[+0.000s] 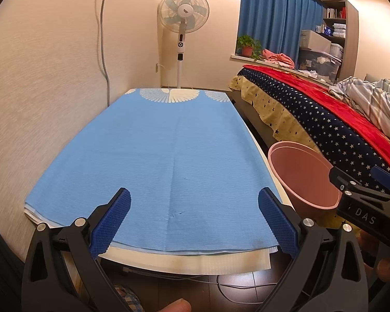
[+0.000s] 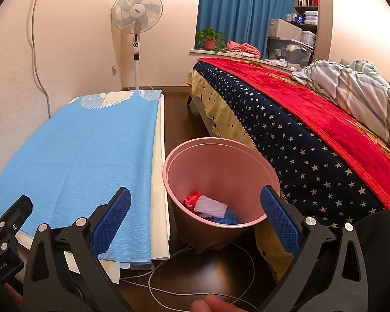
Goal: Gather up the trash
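A pink bin (image 2: 218, 166) stands on the floor between the table and the bed; it also shows in the left wrist view (image 1: 303, 171). Inside it lie a red wrapper (image 2: 192, 199), a white foam net (image 2: 212, 206) and a blue piece (image 2: 228, 218). My right gripper (image 2: 195, 215) is open and empty, above the near rim of the bin. My left gripper (image 1: 194, 213) is open and empty over the near end of the table's blue cloth (image 1: 156, 150). The right gripper also shows at the right edge of the left wrist view (image 1: 364, 192).
The bed (image 2: 312, 135) with a starred cover and red blanket runs along the right. A standing fan (image 2: 136, 26) is at the far wall. White cables (image 2: 195, 280) lie on the dark floor near the bin. The wall is close on the left.
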Tool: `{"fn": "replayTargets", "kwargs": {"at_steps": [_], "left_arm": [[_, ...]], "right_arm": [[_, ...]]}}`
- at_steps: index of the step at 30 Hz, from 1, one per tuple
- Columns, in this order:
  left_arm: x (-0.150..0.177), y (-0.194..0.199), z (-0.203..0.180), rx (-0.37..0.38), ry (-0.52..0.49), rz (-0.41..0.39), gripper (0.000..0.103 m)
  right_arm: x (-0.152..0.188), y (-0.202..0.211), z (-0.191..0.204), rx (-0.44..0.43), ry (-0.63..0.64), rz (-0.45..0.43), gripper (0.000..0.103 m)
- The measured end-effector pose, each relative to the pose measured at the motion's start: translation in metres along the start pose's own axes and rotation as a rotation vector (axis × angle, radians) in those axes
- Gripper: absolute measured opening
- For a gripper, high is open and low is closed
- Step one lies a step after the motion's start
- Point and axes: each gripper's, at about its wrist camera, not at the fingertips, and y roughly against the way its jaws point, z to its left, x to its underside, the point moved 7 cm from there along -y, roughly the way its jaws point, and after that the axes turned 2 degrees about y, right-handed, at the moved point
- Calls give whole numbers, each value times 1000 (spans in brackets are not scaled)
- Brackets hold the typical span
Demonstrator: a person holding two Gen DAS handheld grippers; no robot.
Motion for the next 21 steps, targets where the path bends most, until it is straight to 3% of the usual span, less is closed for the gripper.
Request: {"fn": "replayTargets", "kwargs": {"at_steps": [21], "left_arm": [[3,-6,-1,-14,3,10,95]], "right_arm": [[1,-4,-1,-1,0,9,98]]}}
